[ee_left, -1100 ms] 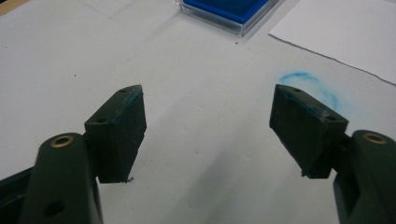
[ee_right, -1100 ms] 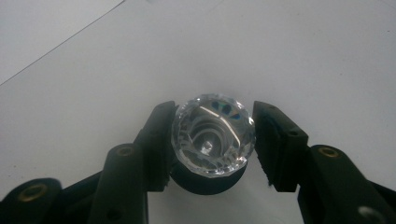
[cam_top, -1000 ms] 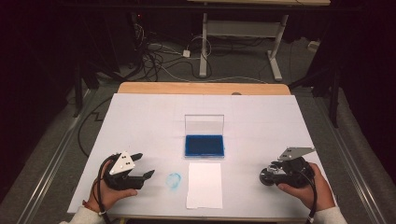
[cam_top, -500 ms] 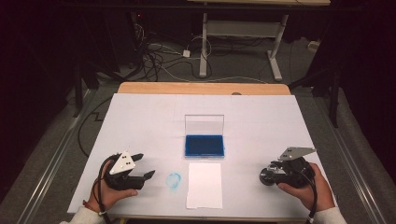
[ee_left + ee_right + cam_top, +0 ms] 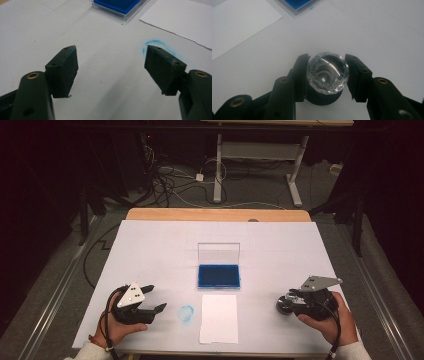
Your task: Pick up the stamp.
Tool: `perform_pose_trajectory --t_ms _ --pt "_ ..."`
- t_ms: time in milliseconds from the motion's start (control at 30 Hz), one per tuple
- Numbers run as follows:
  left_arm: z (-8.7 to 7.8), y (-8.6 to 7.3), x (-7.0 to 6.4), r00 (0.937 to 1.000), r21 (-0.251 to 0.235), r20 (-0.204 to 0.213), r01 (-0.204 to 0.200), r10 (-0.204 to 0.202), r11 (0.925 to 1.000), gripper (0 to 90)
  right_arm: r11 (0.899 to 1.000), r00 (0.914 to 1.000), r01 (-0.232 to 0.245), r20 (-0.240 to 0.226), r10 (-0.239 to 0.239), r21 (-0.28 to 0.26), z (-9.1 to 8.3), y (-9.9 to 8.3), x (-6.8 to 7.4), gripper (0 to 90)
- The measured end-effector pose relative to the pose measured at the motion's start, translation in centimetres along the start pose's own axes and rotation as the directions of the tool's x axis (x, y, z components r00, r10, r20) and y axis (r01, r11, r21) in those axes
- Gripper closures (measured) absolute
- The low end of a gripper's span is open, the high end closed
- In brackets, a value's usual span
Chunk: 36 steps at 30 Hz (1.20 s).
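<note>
Your right gripper point(image 5: 327, 75) clamped on the stamp point(image 5: 328, 72), faceted knob toward its camera, axis along the jaws, your left gripper point(image 5: 111, 66) released, ink pad case point(image 5: 218, 275) lid upright, blue pad inside

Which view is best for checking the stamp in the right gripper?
Right gripper view: the stamp sits close up, its clear faceted top between the jaws of the right gripper, which touch its sides. In the high view it is a small dark knob beside the hand.
</note>
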<state>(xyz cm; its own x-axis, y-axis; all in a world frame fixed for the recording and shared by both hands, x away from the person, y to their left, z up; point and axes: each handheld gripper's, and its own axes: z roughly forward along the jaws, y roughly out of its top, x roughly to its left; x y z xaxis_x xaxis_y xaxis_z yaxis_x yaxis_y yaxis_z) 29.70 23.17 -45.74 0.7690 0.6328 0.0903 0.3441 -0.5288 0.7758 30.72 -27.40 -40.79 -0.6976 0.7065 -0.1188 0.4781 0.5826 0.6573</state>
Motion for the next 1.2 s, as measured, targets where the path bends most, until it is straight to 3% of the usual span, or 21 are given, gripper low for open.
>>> perform_pose_trajectory --t_ms 233,400,567,600,667,767,900,1100,1200 --pt "0.2 0.2 0.1 1.0 0.007 -0.008 -0.003 0.003 1.0 24.2 0.997 0.9996 -0.02 0.018 0.021 -0.076 -0.5 1.1 -0.4 56.6" --pt "0.4 0.2 0.1 1.0 0.011 0.001 -0.008 0.008 0.9999 24.2 0.995 0.9994 -0.01 0.033 0.013 -0.1 -0.4 1.9 -0.7 56.6" --pt "0.4 0.1 0.2 1.0 0.006 -0.001 0.003 -0.003 1.0 24.2 0.988 0.9955 0.06 0.081 -0.049 -0.14 -0.1 3.0 -0.8 56.6" --pt "0.4 0.0 0.2 1.0 0.009 -0.002 0.007 -0.007 0.9999 24.2 0.983 0.9864 0.107 0.14 -0.086 -0.147 0.2 3.6 -0.7 56.6" --pt "0.5 -0.3 0.2 0.9999 0.021 0.003 0.011 -0.011 0.9997 24.2 0.978 0.9837 0.119 0.154 -0.092 -0.173 0.5 4.1 -0.9 56.7" --pt "0.3 -0.4 0.1 0.9999 0.028 -0.004 0.013 -0.013 0.9995 24.2 0.974 0.9859 0.111 0.145 -0.083 -0.197 0.9 4.8 -1.4 56.6" --pt "0.2 -0.3 0.0 0.9998 0.024 -0.015 0.009 -0.009 0.9997 24.2 0.963 0.9952 0.068 0.087 -0.047 -0.259 1.7 6.5 -2.2 56.6" --pt "0.3 -0.4 0.2 0.9996 0.035 -0.024 0.013 -0.012 0.9993 24.2 0.951 0.9995 0.023 0.028 -0.015 -0.308 2.2 7.8 -2.0 56.7" --pt "0.5 -0.3 0.2 0.9998 0.032 -0.018 0.008 -0.008 0.9995 24.2 0.943 0.9998 0.021 0.0 -0.022 -0.332 2.4 8.4 -1.4 56.7"
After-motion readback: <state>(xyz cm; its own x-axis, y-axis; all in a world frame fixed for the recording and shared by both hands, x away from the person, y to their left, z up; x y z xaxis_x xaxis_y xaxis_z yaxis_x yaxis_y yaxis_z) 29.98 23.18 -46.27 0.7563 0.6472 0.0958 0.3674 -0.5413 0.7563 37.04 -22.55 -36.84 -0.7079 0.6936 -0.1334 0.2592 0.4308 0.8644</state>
